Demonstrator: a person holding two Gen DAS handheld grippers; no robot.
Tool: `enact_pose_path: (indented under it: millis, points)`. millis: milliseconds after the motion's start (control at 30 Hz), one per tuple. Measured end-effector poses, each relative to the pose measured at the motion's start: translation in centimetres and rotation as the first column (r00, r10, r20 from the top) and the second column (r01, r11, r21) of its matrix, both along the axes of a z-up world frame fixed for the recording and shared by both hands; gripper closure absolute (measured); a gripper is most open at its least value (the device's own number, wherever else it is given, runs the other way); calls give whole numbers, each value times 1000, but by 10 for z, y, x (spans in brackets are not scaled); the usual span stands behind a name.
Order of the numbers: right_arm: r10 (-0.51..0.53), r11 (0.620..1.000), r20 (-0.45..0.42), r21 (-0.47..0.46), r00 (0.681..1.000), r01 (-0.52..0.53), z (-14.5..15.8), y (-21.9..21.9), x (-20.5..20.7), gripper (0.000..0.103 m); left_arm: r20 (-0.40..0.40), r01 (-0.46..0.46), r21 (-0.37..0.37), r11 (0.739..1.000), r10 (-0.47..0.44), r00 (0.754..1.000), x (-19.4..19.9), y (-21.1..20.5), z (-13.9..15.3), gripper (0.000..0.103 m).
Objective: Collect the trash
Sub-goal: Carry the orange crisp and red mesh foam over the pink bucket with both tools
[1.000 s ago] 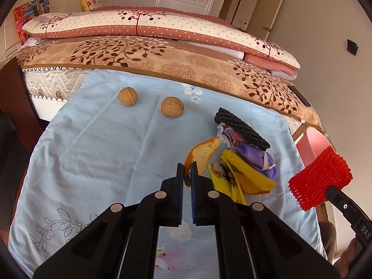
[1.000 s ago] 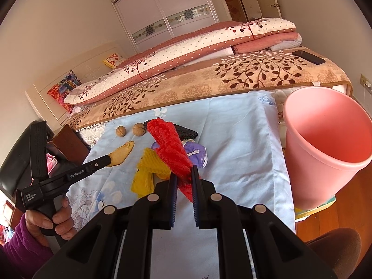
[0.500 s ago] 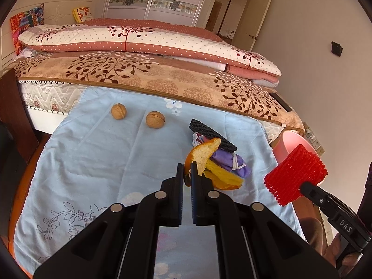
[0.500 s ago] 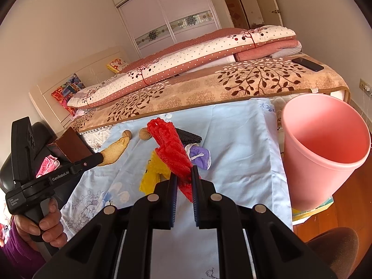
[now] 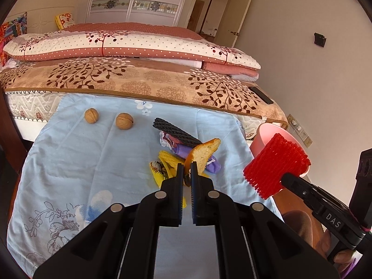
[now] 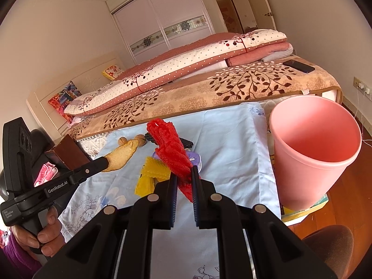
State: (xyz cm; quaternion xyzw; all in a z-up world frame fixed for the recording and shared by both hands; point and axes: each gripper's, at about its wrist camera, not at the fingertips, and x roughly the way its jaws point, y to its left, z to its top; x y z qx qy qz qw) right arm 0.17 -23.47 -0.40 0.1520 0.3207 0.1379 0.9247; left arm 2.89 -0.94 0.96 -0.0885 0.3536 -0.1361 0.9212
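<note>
My left gripper [image 5: 186, 171] is shut on an orange peel [image 5: 204, 154] and holds it above the trash pile; it also shows in the right wrist view [image 6: 121, 155]. My right gripper [image 6: 184, 179] is shut on a red foam net [image 6: 171, 148], lifted beside the pink bin [image 6: 311, 153]; the net [image 5: 276, 165] and bin rim [image 5: 267, 132] show at right in the left wrist view. On the blue cloth [image 5: 76, 158] lie a black foam net [image 5: 174, 132], a purple wrapper [image 5: 212, 166] and yellow pieces [image 5: 166, 162].
Two walnuts [image 5: 91, 115] [image 5: 124, 121] sit at the cloth's far left. The bed [image 5: 139, 79] with folded quilts runs behind the table; a phone [image 6: 298, 66] lies on it. A dark wooden chair back [image 6: 67, 154] stands at the left.
Both grippers have lifted and pulled back from the pile with their pieces. The peel has swung to the right, and the red net has moved toward the pink bin.
</note>
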Motion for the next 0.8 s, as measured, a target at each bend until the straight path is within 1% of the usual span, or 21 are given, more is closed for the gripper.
enact_pose_path:
  millis: [200,433,667,800]
  points:
    - [-40,999,9,8,999,40,2,-14,-2,92,12,56,3,998,-56,998,3,-24,3,98]
    - [-122,992,20,23,992,122,3,-46,1,92,37,126,-4,992,-125,991,10,-58,10,98]
    - [-225,974,28,41,974,223,1,-89,3,92,66,204,5,979,-204,977,19,-100,16,98]
    - [-282,959,37,42,959,281,0,-111,4,92,61,237,19,971,-238,969,29,-124,14,98]
